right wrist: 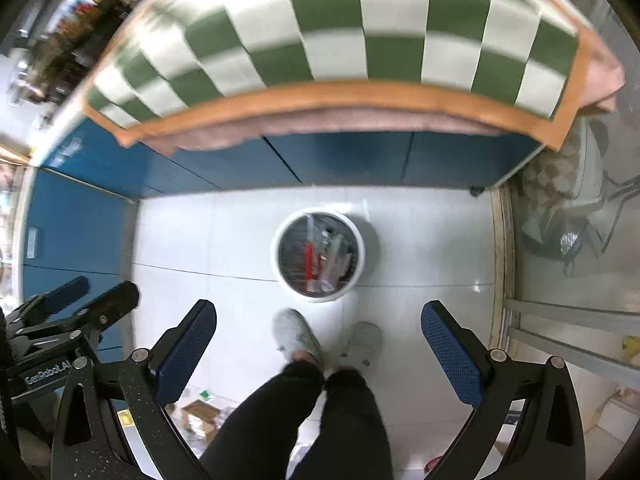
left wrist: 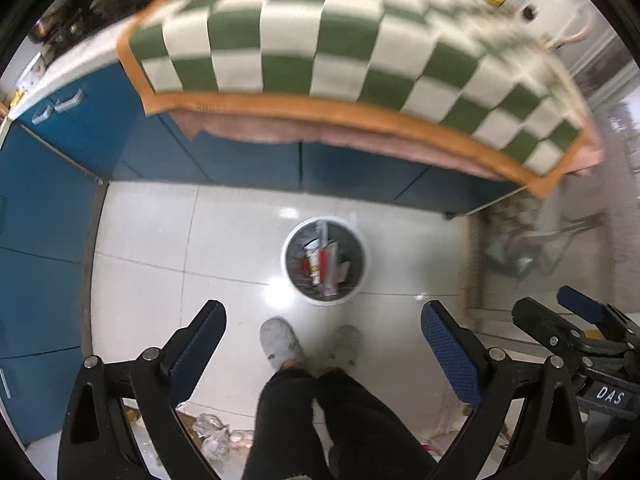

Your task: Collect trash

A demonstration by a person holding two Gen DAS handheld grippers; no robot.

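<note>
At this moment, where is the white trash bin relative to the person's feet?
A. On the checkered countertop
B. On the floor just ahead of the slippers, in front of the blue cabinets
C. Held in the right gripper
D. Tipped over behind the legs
B: the white trash bin stands upright on the tile between the slippers and the blue cabinets, with wrappers inside.

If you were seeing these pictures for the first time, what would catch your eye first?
The green-and-white checkered cloth draped over the counter fills the top of both views. Below it, on the pale floor, stands a white bin with wrappers inside, just ahead of the person's grey slippers. Both grippers, left and right, hang empty, jaws wide.
</note>
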